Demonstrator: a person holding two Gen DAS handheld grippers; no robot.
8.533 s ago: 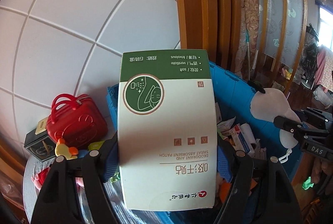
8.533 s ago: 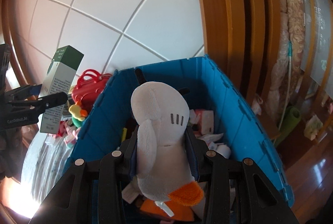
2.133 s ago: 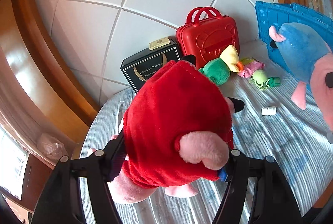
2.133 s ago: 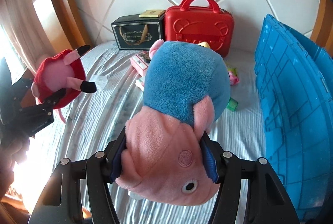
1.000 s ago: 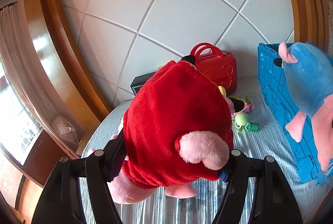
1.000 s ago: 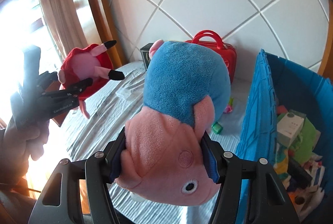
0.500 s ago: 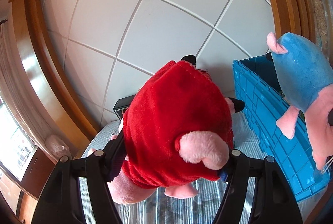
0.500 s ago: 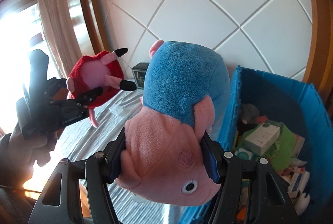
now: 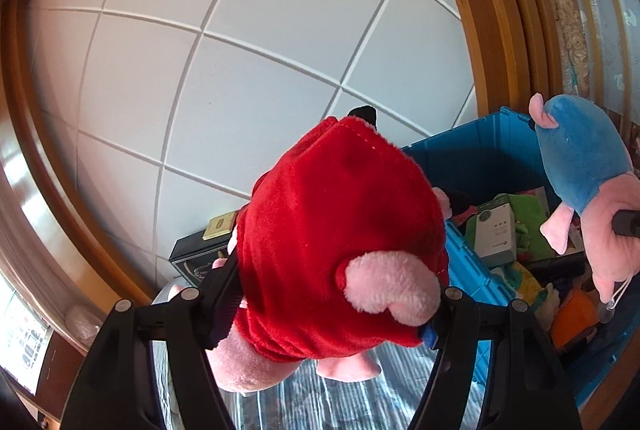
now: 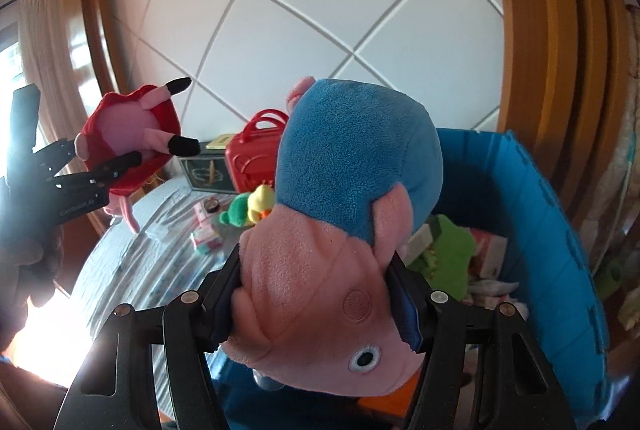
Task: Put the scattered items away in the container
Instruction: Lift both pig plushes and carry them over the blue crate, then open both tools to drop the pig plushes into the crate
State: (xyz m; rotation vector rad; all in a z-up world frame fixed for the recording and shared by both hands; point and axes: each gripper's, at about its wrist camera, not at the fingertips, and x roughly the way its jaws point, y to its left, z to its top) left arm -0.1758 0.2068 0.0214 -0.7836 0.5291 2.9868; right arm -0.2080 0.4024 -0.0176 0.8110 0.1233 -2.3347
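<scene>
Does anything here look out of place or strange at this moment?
Nothing looks damaged or spilled. Some items still lie loose on the striped cloth outside the blue crate: a green and yellow plush and small pink boxes.

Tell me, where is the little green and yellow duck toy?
In the right wrist view, the duck toy lies on the striped cloth, left of centre, just in front of the red case and outside the blue bin.

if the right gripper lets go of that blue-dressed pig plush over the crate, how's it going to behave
The blue-dressed pig plush looks soft: its head bulges around the right gripper, so probably light and squashy. It would likely flop into the blue crate without rolling or breaking, settling on the clutter.
</scene>
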